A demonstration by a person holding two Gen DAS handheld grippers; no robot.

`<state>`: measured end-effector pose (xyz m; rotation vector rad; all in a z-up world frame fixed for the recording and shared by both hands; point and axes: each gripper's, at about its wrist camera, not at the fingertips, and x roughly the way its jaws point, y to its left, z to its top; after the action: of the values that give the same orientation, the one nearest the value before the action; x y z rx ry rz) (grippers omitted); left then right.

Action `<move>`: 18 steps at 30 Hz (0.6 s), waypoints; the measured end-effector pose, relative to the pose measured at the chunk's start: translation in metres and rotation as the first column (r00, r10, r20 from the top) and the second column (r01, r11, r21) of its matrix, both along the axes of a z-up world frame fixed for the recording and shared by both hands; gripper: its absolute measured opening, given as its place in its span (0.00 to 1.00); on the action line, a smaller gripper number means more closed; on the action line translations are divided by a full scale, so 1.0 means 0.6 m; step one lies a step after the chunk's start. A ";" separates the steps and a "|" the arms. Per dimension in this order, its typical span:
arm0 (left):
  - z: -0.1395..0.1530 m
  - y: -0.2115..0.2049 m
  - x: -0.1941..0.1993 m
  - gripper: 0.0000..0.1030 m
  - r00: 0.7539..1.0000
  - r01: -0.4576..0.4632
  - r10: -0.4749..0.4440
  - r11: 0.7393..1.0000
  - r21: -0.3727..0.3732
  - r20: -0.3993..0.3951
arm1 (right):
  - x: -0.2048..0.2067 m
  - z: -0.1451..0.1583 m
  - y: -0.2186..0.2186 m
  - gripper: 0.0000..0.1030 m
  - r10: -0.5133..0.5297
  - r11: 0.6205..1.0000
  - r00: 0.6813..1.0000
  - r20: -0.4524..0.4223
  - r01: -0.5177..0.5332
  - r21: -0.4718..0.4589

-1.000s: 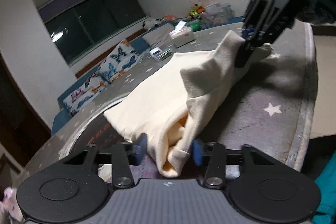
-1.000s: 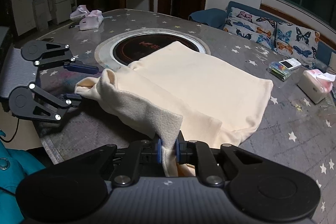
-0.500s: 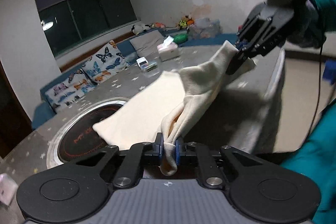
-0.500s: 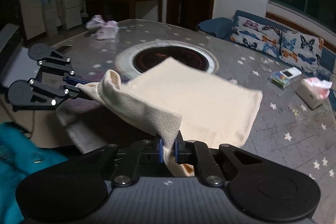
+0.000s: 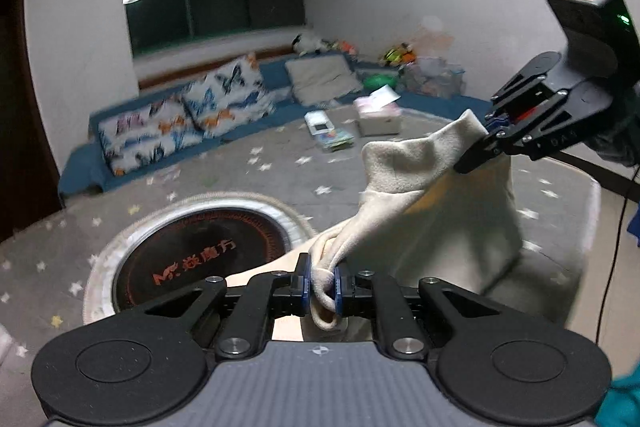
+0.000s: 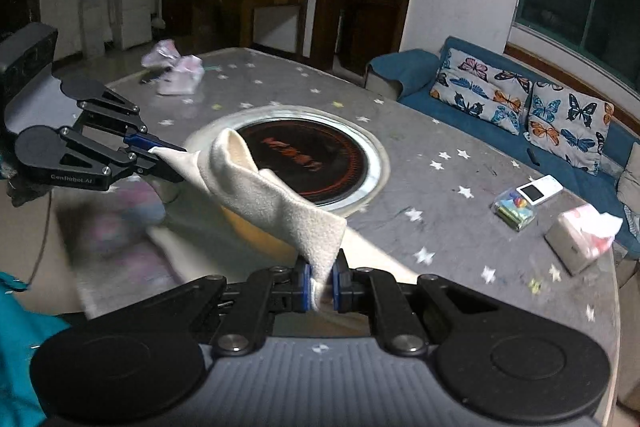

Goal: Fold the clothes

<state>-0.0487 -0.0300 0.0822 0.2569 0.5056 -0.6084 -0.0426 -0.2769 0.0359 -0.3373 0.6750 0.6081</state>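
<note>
A cream fleece garment [image 5: 448,211] hangs in the air between my two grippers, above the near edge of the round grey star-patterned table [image 5: 256,183]. My left gripper [image 5: 322,285] is shut on one end of its top edge. My right gripper [image 6: 322,285] is shut on the other end. The top edge [image 6: 264,195] sags between them and the rest hangs down below. In the left wrist view the right gripper [image 5: 486,143] shows at the upper right. In the right wrist view the left gripper [image 6: 160,153] shows at the left.
A round black induction hob [image 6: 308,163] sits in the table's middle. A tissue box [image 6: 580,239], a small white device [image 6: 538,189] and a coloured packet [image 6: 514,213] lie at the table's right. Pink cloth [image 6: 176,75] lies at the far side. A blue sofa with butterfly cushions [image 6: 516,99] stands behind.
The left gripper shut on the garment's edge a second ago. Both grippers have since risen, lifting the garment off the table and back toward the near edge.
</note>
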 end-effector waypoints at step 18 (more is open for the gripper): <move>-0.082 0.002 0.137 0.26 0.963 -0.254 0.258 0.966 0.050 -0.076 | 0.140 -0.114 -0.039 0.24 -0.276 0.958 0.960 -0.048 0.279 0.073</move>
<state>0.0333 -0.0285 0.0329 0.2004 0.6193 -0.3576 0.0415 -0.3003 -0.0326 -0.1531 0.7172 0.3725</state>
